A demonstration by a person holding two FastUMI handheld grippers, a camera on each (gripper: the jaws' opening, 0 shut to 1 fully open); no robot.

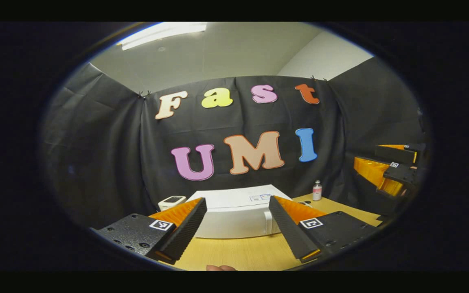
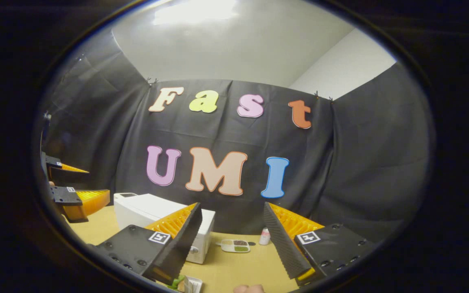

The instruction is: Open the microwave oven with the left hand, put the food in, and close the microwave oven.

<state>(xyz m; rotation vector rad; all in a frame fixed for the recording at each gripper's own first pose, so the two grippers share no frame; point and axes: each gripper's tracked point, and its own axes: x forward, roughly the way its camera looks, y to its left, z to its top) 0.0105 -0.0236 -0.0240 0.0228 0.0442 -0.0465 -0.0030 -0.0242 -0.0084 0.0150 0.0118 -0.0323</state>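
A: What does the left gripper view show?

B: The left gripper (image 1: 237, 211) sits at the bottom centre of the frame, its two fingers spread wide and grasping nothing. Between them, in the lower middle, stands the white microwave oven (image 1: 236, 211) on the wooden table (image 1: 238, 252). Its door looks closed from here.

A: Anything around it?

B: A small white device (image 1: 172, 201) sits just beside the oven, toward the lower left. A small bottle (image 1: 317, 190) with a pale cap stands on the table to the right of the oven, near the black cloth wall. At the right edge of the frame the right gripper (image 1: 393, 167) hangs above the table, fingers apart and empty.

A: And the right gripper view?

B: The right gripper's (image 2: 232, 221) own fingers fill the bottom centre, released wide with nothing between them. The microwave oven (image 2: 145, 209) sits in the lower left of the frame, partly behind the left-hand finger. A shallow food tray (image 2: 235, 245) with compartments lies on the table (image 2: 238, 268) in the lower middle, apart from the oven, and the bottle (image 2: 264, 236) stands just to its right.

A: The other gripper?

B: The left gripper (image 2: 69, 183) shows at the far left edge, fingers parted, above the table. A fingertip (image 2: 248, 289) peeks in at the very bottom.
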